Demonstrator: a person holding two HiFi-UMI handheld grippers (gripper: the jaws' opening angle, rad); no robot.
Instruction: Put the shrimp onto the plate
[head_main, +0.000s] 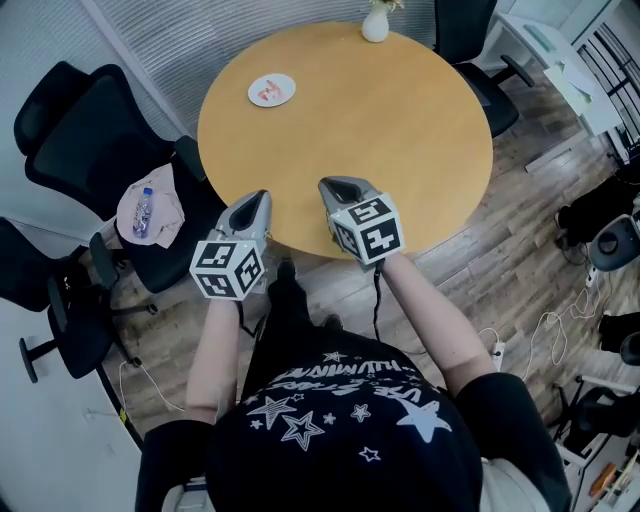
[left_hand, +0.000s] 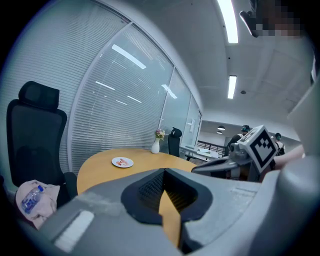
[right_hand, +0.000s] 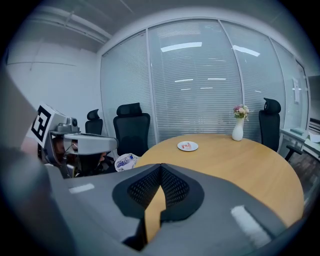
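Observation:
A small white plate (head_main: 272, 90) sits on the far left part of the round wooden table (head_main: 400, 140), with pink-red shrimp pieces (head_main: 267, 93) lying on it. The same plate (left_hand: 122, 162) (right_hand: 187, 146) shows far ahead in both gripper views. My left gripper (head_main: 263, 197) (left_hand: 164, 171) hovers at the table's near edge, jaws together and nothing between them. Beside it on the right, my right gripper (head_main: 329, 185) (right_hand: 160, 167) is also shut and empty. Both are far short of the plate.
A white vase with flowers (head_main: 376, 22) (right_hand: 239, 131) stands at the table's far edge. Black office chairs ring the table; the one at the left holds a cloth and a water bottle (head_main: 148, 212). Cables lie on the wooden floor at the right.

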